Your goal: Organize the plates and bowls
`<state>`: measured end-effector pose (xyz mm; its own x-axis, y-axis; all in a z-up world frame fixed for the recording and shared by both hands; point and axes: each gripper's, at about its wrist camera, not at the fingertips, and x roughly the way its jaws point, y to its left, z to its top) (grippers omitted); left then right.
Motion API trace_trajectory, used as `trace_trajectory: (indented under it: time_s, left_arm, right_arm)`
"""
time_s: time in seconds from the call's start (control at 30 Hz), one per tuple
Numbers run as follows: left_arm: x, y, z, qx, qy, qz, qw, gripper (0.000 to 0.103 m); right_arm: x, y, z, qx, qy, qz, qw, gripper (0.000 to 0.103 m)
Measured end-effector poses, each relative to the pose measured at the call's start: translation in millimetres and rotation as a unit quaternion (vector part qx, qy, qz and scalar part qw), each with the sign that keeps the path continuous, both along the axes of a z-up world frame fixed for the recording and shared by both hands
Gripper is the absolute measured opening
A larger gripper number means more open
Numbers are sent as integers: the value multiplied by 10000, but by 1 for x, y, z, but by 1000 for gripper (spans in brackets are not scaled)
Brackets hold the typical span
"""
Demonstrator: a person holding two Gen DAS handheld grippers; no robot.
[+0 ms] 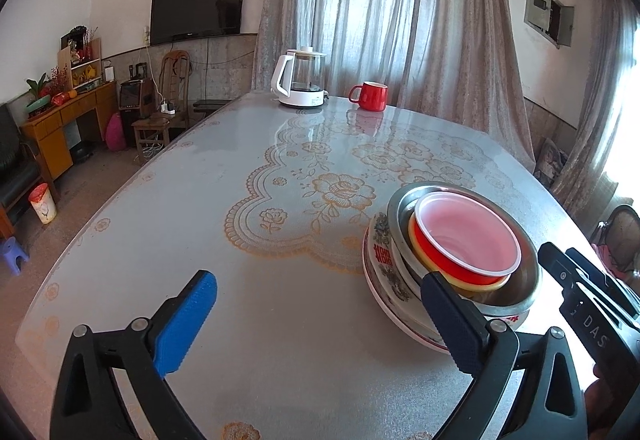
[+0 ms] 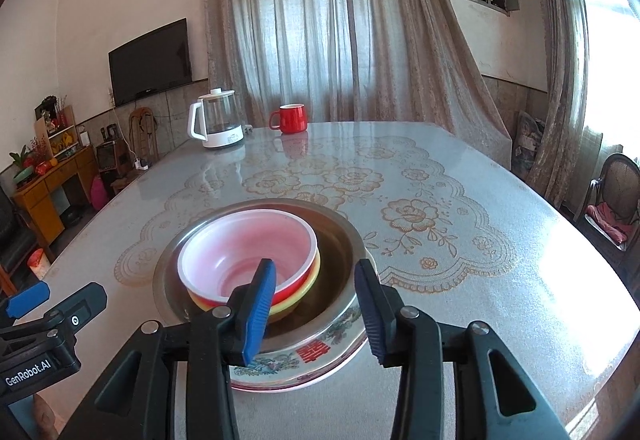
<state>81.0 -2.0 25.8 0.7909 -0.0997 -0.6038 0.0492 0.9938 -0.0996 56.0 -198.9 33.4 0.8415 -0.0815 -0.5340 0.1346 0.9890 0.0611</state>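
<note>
we have the stack nested on the counter (image 2: 480, 240): red bowl (image 2: 248, 252) in the yellow bowl (image 2: 296, 304), in the steel basin (image 2: 340, 240), on the patterned plates (image 2: 312, 356). our left gripper (image 1: 316, 316) gapes empty beside it; our right gripper (image 2: 316, 304) stands part-open over the rim, gripping nothing. stacking looks done; next we judge it's backing away.

Black claw (image 1: 320, 320) frames, blue ribbed pads (image 1: 186, 322), silver screws, white "GenRobot.AI" lettering
</note>
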Motion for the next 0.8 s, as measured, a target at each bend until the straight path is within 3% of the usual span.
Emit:
trace_trajectory:
  time_s: [0.8]
  left_arm:
    - [2, -3, -5, 80, 36, -29, 10000, 103]
  right_arm:
    - [2, 1, -4, 6, 104, 33, 9999, 41]
